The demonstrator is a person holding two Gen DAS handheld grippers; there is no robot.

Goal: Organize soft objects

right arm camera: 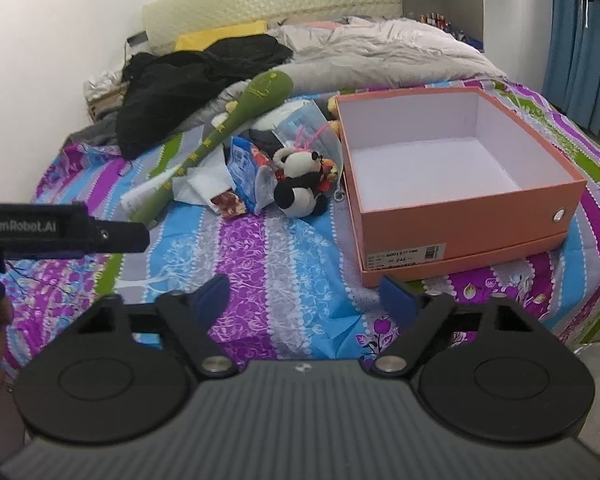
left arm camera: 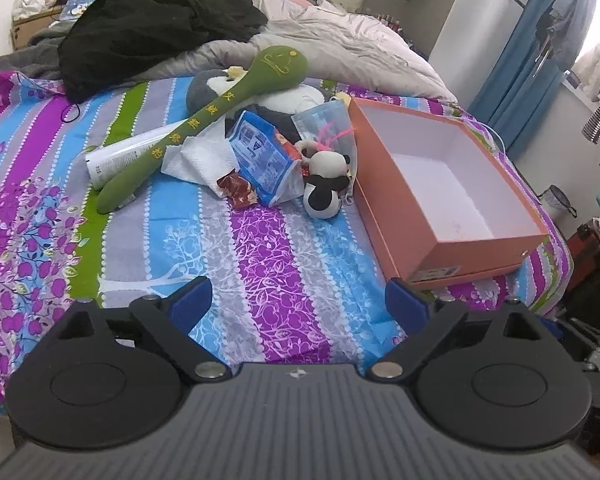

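On the bed, far ahead: panda plush [right arm camera: 300, 182], upright, just left of orange box [right arm camera: 460, 216]
Left gripper [left arm camera: 298, 304]: jaws apart, empty
Right gripper [right arm camera: 304, 294]: jaws apart, empty, probably nearer

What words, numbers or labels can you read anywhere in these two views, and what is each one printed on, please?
"GenRobot.AI": on the left gripper, seen from the right wrist.
"245": on the orange box, on its white end label; the other print there is too blurred.
Yellow embroidered characters on the green plush stick: unreadable.
Blue snack bag print: too small.
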